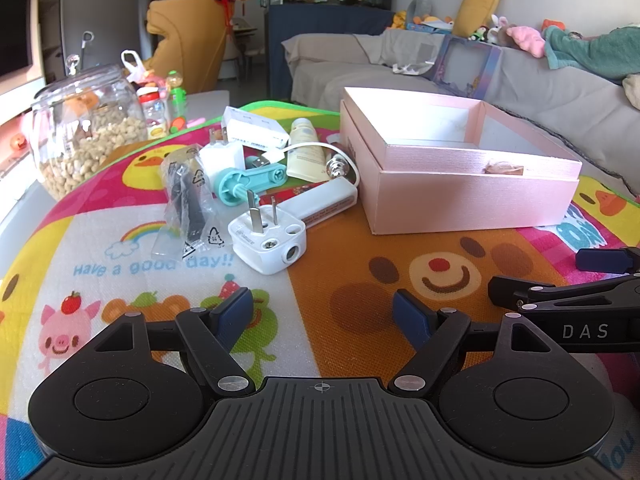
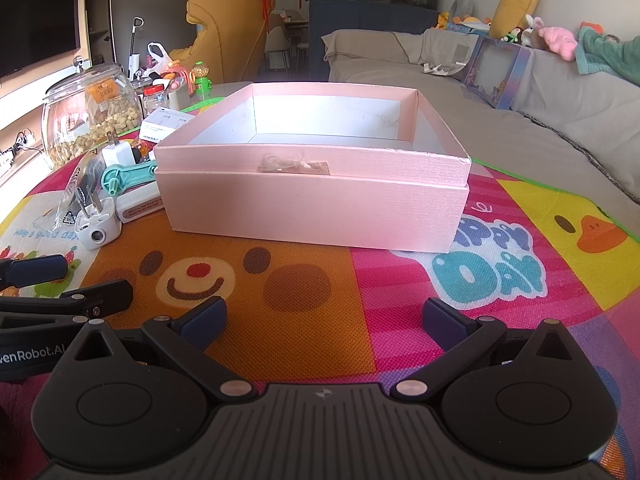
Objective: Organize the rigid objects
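From the left wrist, the left hand-held gripper (image 1: 322, 316) hangs with jaws apart and empty, short of the white plug (image 1: 267, 236) lying mid-counter by the pink box (image 1: 460, 196). The plug looks light, stiff and smooth; I'd pinch its flat sides.

From the right wrist, the right hand-held gripper (image 2: 324, 320) also gapes empty, facing the box's front wall.

low wrist views, shared pink box (image 1: 460, 184)

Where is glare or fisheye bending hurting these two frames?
Left wrist view: sunlight blows out the pink box interior, and the mat bows at the edges. Right wrist view: box interior milder, sofa edge curves; both sharp.
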